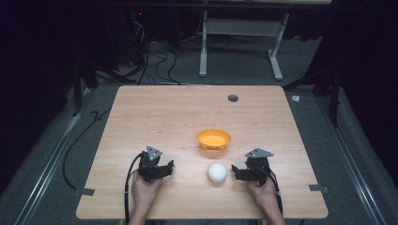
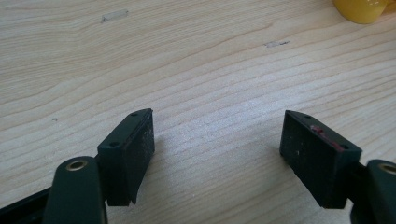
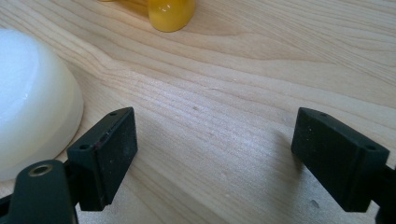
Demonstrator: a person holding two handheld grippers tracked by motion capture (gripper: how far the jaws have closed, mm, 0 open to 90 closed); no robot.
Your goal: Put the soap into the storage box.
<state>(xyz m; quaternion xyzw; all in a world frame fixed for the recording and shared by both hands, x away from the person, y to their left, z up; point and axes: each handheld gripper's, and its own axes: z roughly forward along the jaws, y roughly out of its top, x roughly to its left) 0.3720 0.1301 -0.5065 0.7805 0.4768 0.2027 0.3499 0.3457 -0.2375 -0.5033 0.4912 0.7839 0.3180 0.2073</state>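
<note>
A shallow orange plastic bowl (image 1: pixel 214 138) sits near the middle of the light wooden bench (image 1: pixel 178 112); whether it holds anything cannot be told. Just toward the near edge lies a white rounded bowl-shaped object (image 1: pixel 217 172). The right hand-held gripper (image 1: pixel 236 172), jaws wide apart and empty, rests just beside it. The left hand-held gripper (image 1: pixel 168 168), also spread wide and empty, rests on bare wood toward the near left corner.
</note>
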